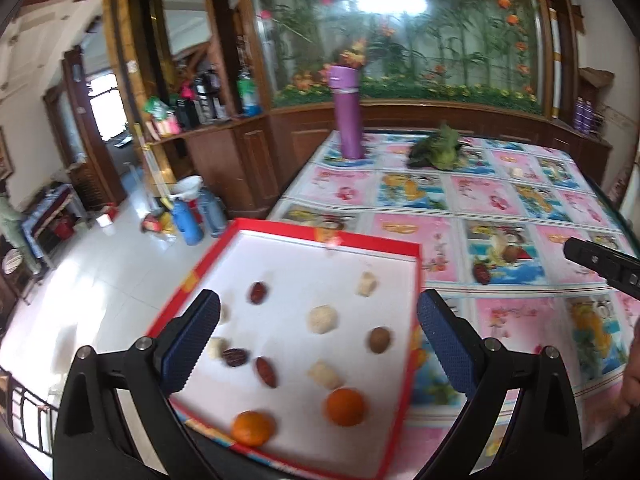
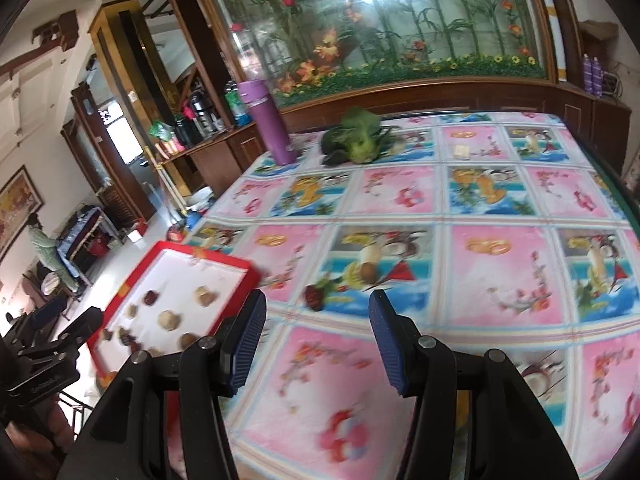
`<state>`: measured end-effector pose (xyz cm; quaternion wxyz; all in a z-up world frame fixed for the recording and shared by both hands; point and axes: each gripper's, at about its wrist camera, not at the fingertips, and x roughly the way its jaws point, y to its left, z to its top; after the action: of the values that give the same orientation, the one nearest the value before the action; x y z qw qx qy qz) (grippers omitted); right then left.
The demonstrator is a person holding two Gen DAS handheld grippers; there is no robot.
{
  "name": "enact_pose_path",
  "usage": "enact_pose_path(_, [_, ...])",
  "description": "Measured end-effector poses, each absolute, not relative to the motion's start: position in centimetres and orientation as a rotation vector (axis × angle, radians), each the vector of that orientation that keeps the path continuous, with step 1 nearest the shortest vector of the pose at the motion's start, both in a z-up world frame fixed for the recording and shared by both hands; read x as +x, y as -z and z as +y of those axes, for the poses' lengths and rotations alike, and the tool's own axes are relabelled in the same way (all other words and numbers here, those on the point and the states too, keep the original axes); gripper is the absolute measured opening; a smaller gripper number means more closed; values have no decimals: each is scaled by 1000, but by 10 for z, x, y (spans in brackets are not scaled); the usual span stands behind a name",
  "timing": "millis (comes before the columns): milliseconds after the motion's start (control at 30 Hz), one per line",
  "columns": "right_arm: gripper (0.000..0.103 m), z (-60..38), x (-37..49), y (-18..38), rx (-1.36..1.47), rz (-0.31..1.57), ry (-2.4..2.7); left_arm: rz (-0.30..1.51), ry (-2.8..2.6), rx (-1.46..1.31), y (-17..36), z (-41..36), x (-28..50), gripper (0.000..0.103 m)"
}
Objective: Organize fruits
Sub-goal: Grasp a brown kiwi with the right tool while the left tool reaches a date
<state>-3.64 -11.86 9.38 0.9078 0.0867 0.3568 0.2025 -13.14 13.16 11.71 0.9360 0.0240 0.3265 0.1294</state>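
Hovering over the red-rimmed tray (image 1: 414, 320), left gripper (image 1: 318, 316) with jaws spread wide, nothing between them. Lying on the tray's white floor: two oranges (image 1: 346, 407) nearest, then dark dates (image 1: 266, 371) with long axes slanting diagonally, pale lumps and a brown round fruit (image 1: 379, 340). Hanging above the patterned worktop (image 2: 500, 264), right gripper (image 2: 318, 318), jaws likewise apart and empty. Resting just beyond, one loose date (image 2: 313, 296), blurred, long axis unclear. Standing farther back, purple bottle (image 2: 272, 128) beside leafy greens (image 2: 356, 136).
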Motion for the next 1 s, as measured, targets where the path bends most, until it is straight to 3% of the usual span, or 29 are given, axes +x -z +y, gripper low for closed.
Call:
enact_pose_path(400, [50, -117, 55, -47, 240, 916, -424, 824, -21, 43, -69, 74, -51, 99])
enact_pose_path(500, [41, -98, 62, -36, 155, 936, -409, 840, -1, 71, -59, 66, -46, 99])
enact_pose_path(633, [38, -87, 67, -24, 84, 948, -388, 839, 13, 94, -55, 62, -44, 97])
enact_pose_path(700, [34, -87, 68, -21, 57, 942, -383, 847, 21, 93, -53, 60, -42, 90])
enact_pose_path(800, [27, -89, 69, -20, 43, 940, -389, 866, 18, 97, -49, 57, -39, 89])
enact_pose_path(833, [19, -90, 69, -20, 45, 941, -393, 868, 17, 98, -48, 55, -38, 88])
enact_pose_path(1000, [19, -98, 72, -24, 59, 967, -398, 887, 21, 78, -46, 45, -29, 87])
